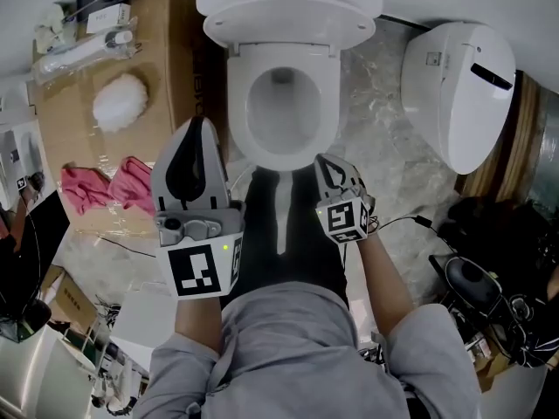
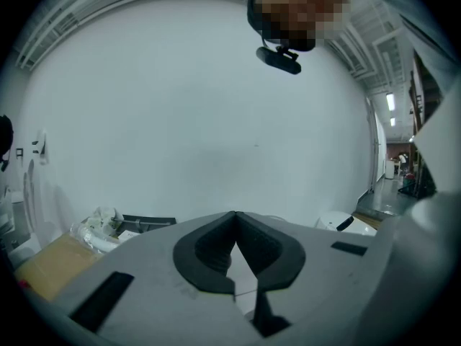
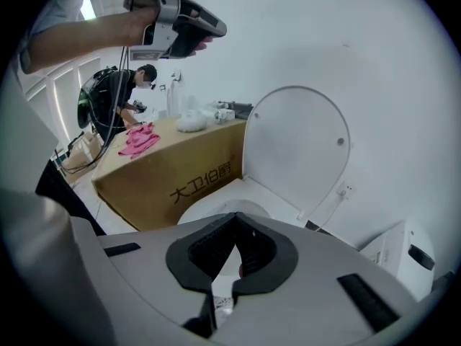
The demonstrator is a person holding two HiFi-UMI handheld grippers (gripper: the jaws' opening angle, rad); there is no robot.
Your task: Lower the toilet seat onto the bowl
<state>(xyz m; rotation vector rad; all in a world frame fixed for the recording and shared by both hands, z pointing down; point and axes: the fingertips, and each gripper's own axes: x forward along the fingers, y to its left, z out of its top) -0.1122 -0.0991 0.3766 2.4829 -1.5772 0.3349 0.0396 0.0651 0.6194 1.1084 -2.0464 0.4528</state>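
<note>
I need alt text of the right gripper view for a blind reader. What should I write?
A white toilet with its lid standing upright against a white wall, seen past the shut, empty jaws of the right hand-held gripper. A cardboard box with pink cloths stands at left; the left hand-held gripper is held above it.

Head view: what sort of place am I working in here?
Probably a workshop or test space set up with bathroom fixtures, not a lived-in bathroom. A toilet stands on a stone-look floor, a second toilet-like unit sits beside it, and a big cardboard box holds supplies.
</note>
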